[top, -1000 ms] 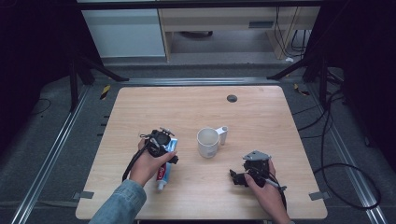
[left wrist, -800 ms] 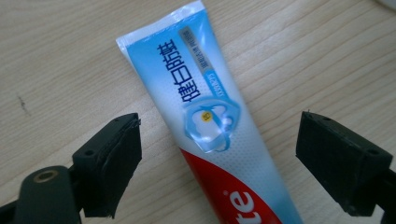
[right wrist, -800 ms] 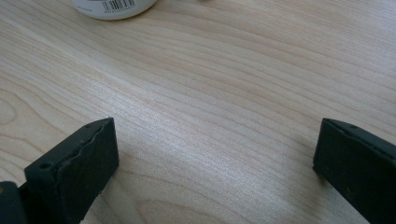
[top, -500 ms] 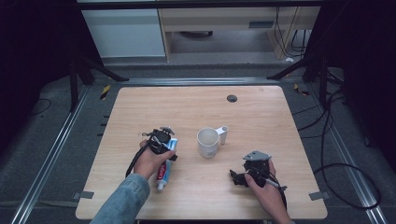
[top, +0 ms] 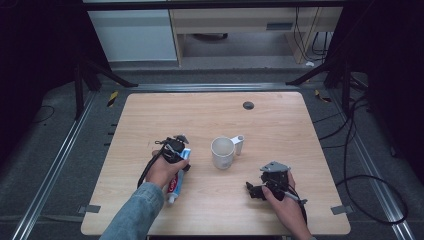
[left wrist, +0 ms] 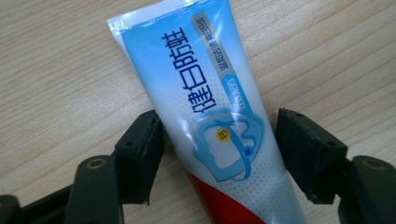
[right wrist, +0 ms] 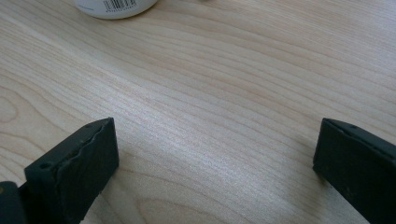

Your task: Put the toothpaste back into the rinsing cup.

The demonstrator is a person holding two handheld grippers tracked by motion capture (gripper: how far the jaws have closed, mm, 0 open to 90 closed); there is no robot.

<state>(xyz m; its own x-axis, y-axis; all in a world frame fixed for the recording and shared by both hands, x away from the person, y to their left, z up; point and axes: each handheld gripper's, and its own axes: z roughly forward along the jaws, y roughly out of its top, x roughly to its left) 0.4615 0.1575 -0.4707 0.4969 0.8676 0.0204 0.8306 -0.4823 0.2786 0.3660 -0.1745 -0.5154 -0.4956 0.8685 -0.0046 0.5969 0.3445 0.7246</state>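
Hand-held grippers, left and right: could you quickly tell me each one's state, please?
Left hand-held gripper: jaws have just been closing around the toothpaste tube; right pad not yet touching.
Right hand-held gripper: open, holding nothing.

Toothpaste tube [left wrist: 219, 116]: cap end cut off by the lower edge in the left gripper view; in the high view its upper part lies under the left tool [top: 174, 150] and hand.
Tube contact: one jaw touches the tube's edge; the other stands apart.
Cup [right wrist: 116, 7]: cut off by the top edge in the right gripper view.
Cup [top: 222, 152] contents: cannot tell.
Small dark disc [top: 248, 105] on table [top: 280, 130]: too small to identify.
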